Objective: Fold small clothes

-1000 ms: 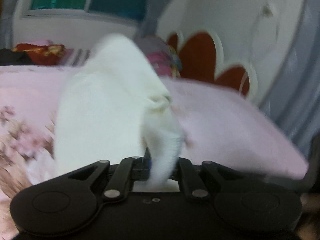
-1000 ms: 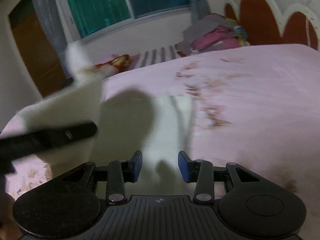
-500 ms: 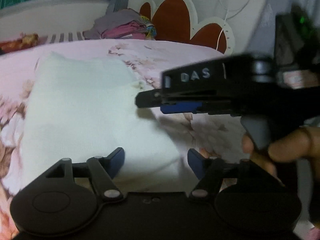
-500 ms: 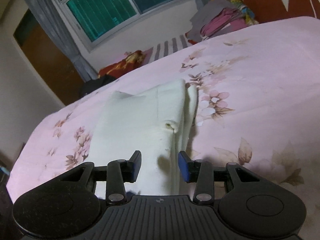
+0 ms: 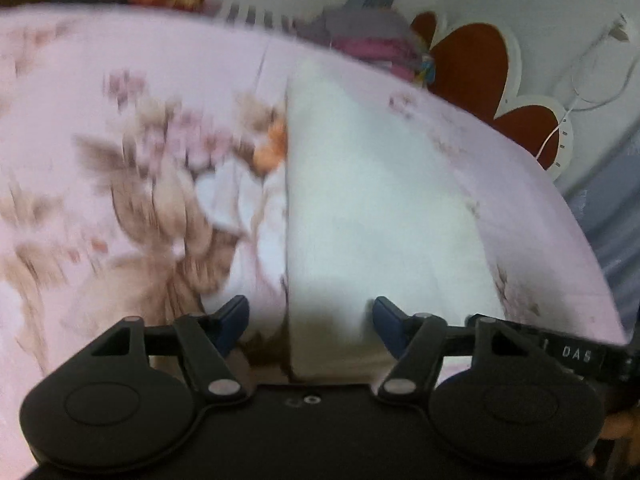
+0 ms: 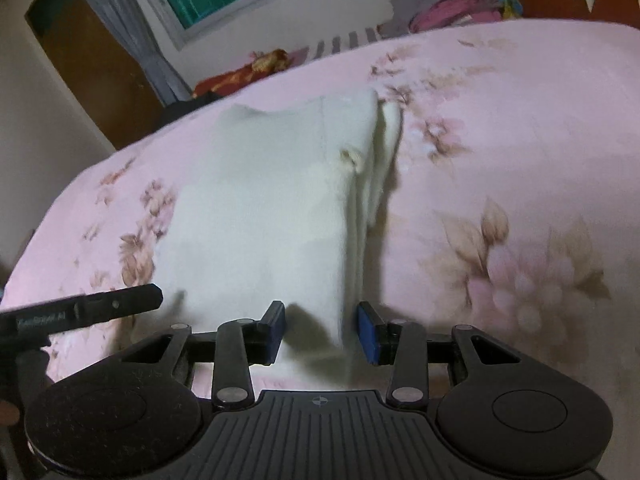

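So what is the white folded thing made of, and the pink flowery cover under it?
The white garment looks like soft, matte knit cotton, maybe fleece: it is thick, fuzzy at the edges and lies in plump layers with no shine. The pink bedsheet looks like thin, smooth woven cloth, probably cotton or polyester, with printed flowers and a faint sheen. The pictures cannot settle the exact fibres.
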Tool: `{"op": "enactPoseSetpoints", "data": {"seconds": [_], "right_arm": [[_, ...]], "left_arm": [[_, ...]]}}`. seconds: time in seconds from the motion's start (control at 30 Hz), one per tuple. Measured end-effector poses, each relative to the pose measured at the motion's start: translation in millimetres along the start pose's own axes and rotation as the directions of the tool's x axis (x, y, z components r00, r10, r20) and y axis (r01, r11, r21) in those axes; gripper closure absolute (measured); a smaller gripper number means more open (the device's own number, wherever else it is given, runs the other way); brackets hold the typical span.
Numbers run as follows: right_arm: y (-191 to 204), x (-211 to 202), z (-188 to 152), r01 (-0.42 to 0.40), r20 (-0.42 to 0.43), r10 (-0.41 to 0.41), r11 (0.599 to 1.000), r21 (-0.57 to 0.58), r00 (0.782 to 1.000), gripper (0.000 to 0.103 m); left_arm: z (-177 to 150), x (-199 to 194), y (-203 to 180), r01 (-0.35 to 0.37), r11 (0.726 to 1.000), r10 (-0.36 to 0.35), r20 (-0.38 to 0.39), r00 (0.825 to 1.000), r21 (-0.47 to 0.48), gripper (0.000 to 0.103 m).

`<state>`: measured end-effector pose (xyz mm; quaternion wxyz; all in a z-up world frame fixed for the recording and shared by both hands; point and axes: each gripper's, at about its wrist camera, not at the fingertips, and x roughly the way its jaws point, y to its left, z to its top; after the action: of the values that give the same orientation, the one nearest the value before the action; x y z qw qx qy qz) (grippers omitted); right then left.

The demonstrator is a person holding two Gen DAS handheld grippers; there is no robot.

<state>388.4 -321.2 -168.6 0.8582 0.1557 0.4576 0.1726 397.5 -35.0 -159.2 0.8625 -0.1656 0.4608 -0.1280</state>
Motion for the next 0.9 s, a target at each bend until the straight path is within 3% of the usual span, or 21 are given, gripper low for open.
{"op": "enactPoseSetpoints", "data": {"seconds": [0.03, 0.1, 0.2, 0.23, 0.27, 0.33, 0.43, 0.6, 0.8, 0.9], "right_arm": [[-0.9, -0.3, -2.8, -0.003, -0.009, 0.003, 1.0, 0.015, 1.0, 0.063], [0.8, -3.7, -6.3, -0.001, -0.005, 0.001, 0.999, 0.032, 1.0, 0.09], [7.1, -9.4, -5.3, 0.011, 0.011, -0.011, 0.999, 0.035, 1.0, 0.092], [9.0, -9.4, -4.0, 0.014, 0.01, -0.014, 0.999, 0.033, 1.0, 0.093], [11.1, -9.3, -3.4, 0.016, 0.004, -0.016, 0.999, 0.034, 1.0, 0.093], [10.7, -11.8, -0.5, -0.036, -0.005, 0.037, 0.995, 0.092, 0.999, 0.094], [8.9, -18.7, 3.2, -0.109, 0.017, 0.108, 0.98, 0.168, 0.994, 0.094], [0.6, -4.0, -15.5, 0.048, -0.06, -0.042, 0.993, 0.105, 0.997, 0.096], [15.8, -13.8, -18.9, 0.114, -0.042, -0.112, 0.992, 0.057, 0.993, 0.094], [20.8, -21.7, -20.8, 0.162, -0.028, -0.16, 0.986, 0.051, 0.987, 0.094]], "left_arm": [[-0.1, 0.1, 1.8, 0.015, 1.0, -0.015, 0.003, 1.0, -0.007, 0.039], [-0.8, -0.8, 4.4, 0.054, 0.998, -0.054, -0.011, 0.998, -0.015, 0.039], [-2.4, 1.5, 7.3, 0.11, 0.994, -0.111, -0.05, 0.993, -0.023, 0.039], [-1.9, 5.0, 5.4, 0.112, 0.994, -0.112, -0.058, 0.992, -0.006, 0.043], [-2.1, 6.1, 5.1, 0.109, 0.994, -0.107, -0.059, 0.992, 0.016, 0.058], [1.5, 11.0, 4.7, 0.09, 0.995, -0.087, -0.063, 0.994, 0.034, 0.075], [7.2, 8.5, 15.9, 0.125, 0.991, -0.122, -0.075, 0.99, 0.05, 0.083], [1.5, 9.1, 18.7, 0.15, 0.983, -0.141, -0.088, 0.986, 0.11, 0.084], [8.2, 0.3, 4.6, 0.133, 0.973, -0.117, -0.096, 0.988, 0.186, 0.078], [13.5, -4.5, 5.8, 0.131, 0.976, -0.118, -0.085, 0.989, 0.175, 0.071]]}}
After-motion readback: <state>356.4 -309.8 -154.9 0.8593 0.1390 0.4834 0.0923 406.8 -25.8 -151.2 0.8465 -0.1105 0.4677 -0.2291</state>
